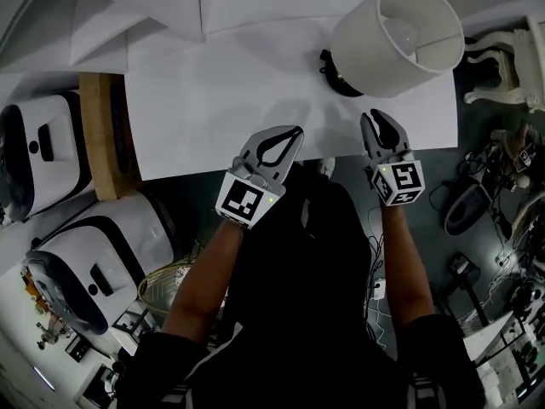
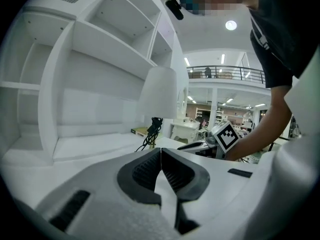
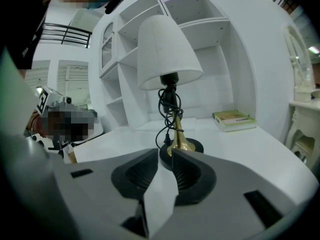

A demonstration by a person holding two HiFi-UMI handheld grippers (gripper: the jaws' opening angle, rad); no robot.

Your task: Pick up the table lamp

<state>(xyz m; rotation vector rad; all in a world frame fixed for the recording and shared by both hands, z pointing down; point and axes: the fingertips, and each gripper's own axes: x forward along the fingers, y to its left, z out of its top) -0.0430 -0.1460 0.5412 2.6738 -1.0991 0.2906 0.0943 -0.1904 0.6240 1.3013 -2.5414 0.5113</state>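
Head view: the white-shaded table lamp with brass stem and round black base (image 1: 397,37) stands upright and untouched at one o'clock on the white tabletop (image 1: 221,100). The right gripper (image 1: 375,114), its jaws narrowly parted and empty, is held near the base at its six o'clock. The left gripper (image 1: 297,129), closed on nothing, is held farther off at its eight o'clock, so grasp and lift are judged still to be done.
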